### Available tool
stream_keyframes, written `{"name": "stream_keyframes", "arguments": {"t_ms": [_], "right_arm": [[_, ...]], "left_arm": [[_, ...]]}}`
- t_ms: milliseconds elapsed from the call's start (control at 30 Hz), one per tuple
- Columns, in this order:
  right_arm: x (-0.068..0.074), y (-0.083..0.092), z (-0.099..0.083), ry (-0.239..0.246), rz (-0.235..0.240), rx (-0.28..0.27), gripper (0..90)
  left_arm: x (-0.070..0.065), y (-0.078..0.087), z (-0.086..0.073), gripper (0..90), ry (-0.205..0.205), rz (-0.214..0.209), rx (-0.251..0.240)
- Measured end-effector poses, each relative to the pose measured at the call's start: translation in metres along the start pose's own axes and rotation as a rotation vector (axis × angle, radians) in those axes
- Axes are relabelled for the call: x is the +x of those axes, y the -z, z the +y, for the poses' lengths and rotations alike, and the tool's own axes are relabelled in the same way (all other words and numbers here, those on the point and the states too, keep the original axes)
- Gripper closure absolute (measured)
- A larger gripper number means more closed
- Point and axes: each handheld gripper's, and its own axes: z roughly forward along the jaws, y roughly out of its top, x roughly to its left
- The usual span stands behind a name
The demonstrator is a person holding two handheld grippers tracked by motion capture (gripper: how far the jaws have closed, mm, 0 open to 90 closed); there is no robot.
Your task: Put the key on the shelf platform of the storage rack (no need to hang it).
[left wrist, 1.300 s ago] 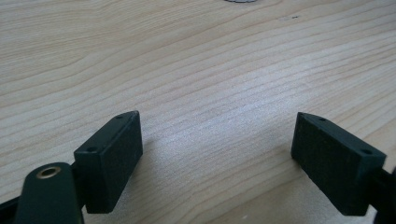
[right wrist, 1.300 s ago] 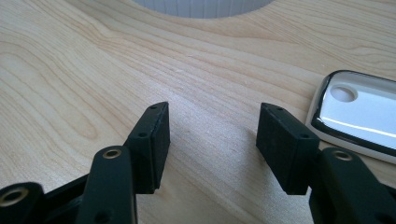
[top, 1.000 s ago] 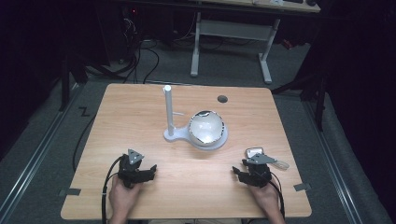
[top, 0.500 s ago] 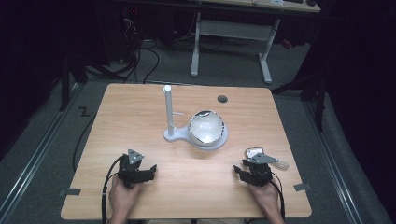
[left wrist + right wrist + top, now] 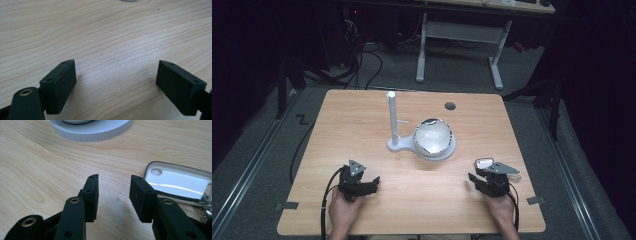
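High view: we see the wooden table point(image 5: 362, 125), then the white stand point(image 5: 422, 142) mid-table — its post upright, its round base carrying a shiny bowl point(image 5: 433, 136). Our left gripper point(image 5: 369, 186) gapes wide over bare wood. Our right gripper point(image 5: 473, 178) is partly open, empty — a clear tag point(image 5: 178, 181) just beside it.

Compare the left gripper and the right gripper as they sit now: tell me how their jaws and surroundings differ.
The left gripper has its jaws spread wide; the right gripper has its jaws closer together, though still apart. Between and ahead of the left gripper's jaws lies bare wooden table; beside the right gripper lies a small clear-framed tag, with the white round base ahead of it. Both rest low at the table's near edge, each held in a hand and gripping nothing.
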Motion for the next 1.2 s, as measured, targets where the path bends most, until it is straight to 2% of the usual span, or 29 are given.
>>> {"name": "stream_keyframes", "arguments": {"t_ms": [100, 233, 467, 567, 900, 1200], "right_arm": [[-0.004, 0.004, -0.001, -0.01, -0.003, -0.004, 61.8], [-0.009, 0.013, 0.001, 0.001, -0.019, -0.03, 64.4], [-0.024, 0.024, 0.003, -0.036, -0.054, -0.045, 65.2], [-0.031, 0.027, 0.001, -0.064, -0.069, -0.038, 65.7], [-0.05, 0.035, -0.003, -0.107, -0.118, -0.038, 66.0], [-0.066, 0.036, -0.007, -0.126, -0.144, -0.014, 65.9]], "left_arm": [[0.0, 0.0, 0.0, 16.8, -0.007, -0.003, 0.001], [0.001, 0.0, 0.0, 16.8, -0.009, -0.004, 0.001], [0.001, 0.0, 0.0, 16.8, -0.009, -0.004, 0.001], [0.0, 0.0, 0.0, 16.8, -0.008, -0.005, 0.002], [0.001, 0.0, 0.0, 16.8, -0.01, -0.006, 0.003], [0.001, 0.0, 0.0, 16.8, -0.009, -0.005, 0.001]]}}
